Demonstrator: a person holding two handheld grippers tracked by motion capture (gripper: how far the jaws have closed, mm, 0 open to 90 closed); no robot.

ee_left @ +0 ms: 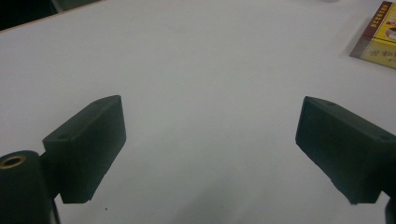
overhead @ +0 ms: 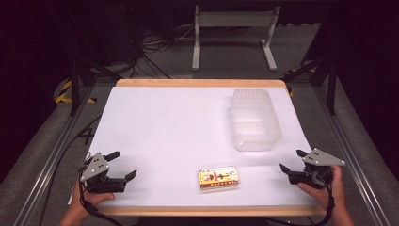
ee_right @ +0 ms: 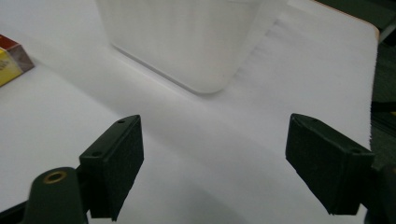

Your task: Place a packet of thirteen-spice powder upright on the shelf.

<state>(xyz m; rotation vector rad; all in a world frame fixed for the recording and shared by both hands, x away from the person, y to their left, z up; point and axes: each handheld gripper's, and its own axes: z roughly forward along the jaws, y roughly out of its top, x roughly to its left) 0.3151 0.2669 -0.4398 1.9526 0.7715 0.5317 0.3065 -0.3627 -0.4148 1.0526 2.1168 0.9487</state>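
A white counter [overhead: 164,132] carries a clear tub [overhead: 254,118] and, near the front edge, a yellow box [overhead: 219,179]. Left gripper [overhead: 118,165] and right gripper [overhead: 292,160] rest spread, empty; likely nothing has begun, and reaching the box comes next.

Flat rectangular yellow box with red-brown edges and printed label [overhead: 219,179]: lies flat on white tabletop [overhead: 164,132], near front edge, slightly right of centre, long side running left-right. Corner of it visible in left gripper view [ee_left: 379,37] and right gripper view [ee_right: 11,58].

Translucent white rectangular plastic container [overhead: 254,120]: upright, open top, ribbed walls, rounded corners; sits on right half of tabletop, long axis front-to-back, well apart from box. Its near wall visible in right gripper view [ee_right: 187,37].
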